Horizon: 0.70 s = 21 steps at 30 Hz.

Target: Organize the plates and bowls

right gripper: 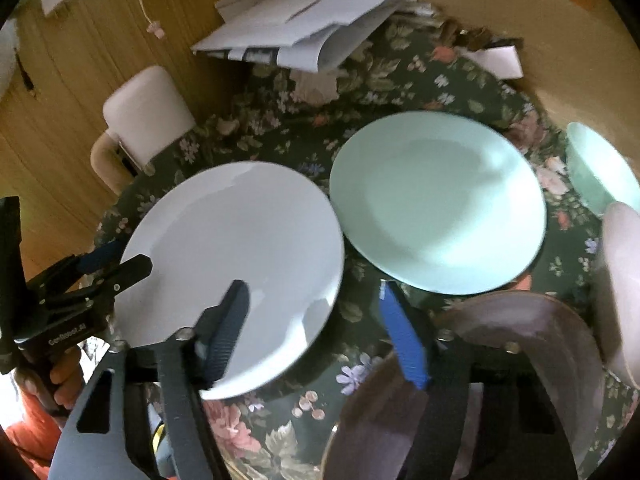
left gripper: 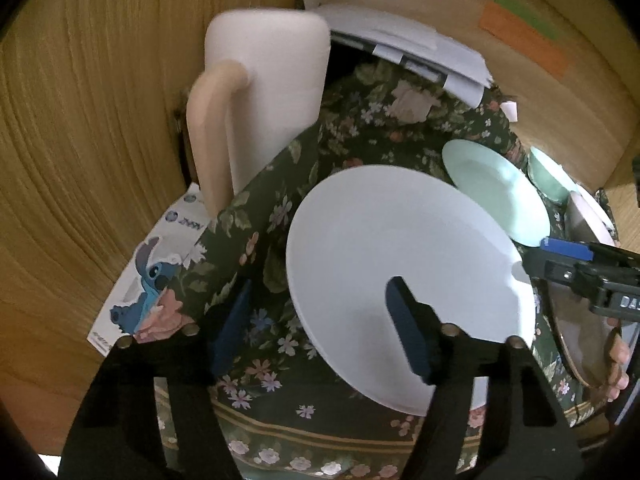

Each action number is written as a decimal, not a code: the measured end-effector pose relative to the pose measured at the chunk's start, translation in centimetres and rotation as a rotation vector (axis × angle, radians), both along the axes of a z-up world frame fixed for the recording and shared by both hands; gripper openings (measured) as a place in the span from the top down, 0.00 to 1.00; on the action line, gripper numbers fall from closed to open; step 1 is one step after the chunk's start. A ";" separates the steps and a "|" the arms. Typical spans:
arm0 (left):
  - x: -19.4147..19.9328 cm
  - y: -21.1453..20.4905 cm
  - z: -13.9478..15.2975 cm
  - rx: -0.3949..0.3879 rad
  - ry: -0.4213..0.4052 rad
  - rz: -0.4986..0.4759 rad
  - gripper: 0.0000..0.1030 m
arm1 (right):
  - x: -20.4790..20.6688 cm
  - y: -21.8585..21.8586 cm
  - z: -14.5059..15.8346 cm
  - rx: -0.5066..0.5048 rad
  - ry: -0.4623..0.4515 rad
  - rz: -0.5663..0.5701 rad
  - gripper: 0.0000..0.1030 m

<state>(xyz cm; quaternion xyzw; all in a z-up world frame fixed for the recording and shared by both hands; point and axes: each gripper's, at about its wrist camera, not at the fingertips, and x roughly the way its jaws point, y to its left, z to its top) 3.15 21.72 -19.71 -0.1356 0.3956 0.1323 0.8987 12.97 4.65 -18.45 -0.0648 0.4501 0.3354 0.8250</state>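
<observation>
Floral tablecloth (right gripper: 400, 76): only left view shows sticker (left gripper: 148, 276).

**Setting: domestic dining corner**

A home interior. The round surface (right gripper: 400, 80) carried a dark green floral tablecloth (left gripper: 280, 208). A cream padded chair (left gripper: 272, 80) with a pale wooden armrest stood at its edge. The floor (left gripper: 80, 120) was wood-grained and yellowish. Loose papers and envelopes (right gripper: 304, 24) were heaped at the far side. A cartoon-printed bag (left gripper: 152, 280) lay on the floor beside the chair. Household crockery was set out: white plate (right gripper: 240, 248), mint plate (right gripper: 440, 200), mint bowl (right gripper: 600, 172).
</observation>
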 end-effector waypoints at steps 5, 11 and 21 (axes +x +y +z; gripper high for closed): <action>0.5 0.5 -0.6 -0.022 0.019 -0.015 0.47 | 0.8 0.9 -1.2 -0.017 0.033 -0.004 0.56; 0.9 0.9 -0.7 -0.048 0.022 -0.020 0.54 | 1.1 1.5 -2.1 -0.024 0.043 0.002 0.60; 1.6 0.5 -0.8 -0.059 0.019 -0.060 0.55 | 1.9 2.8 -3.1 -0.048 0.055 0.020 0.66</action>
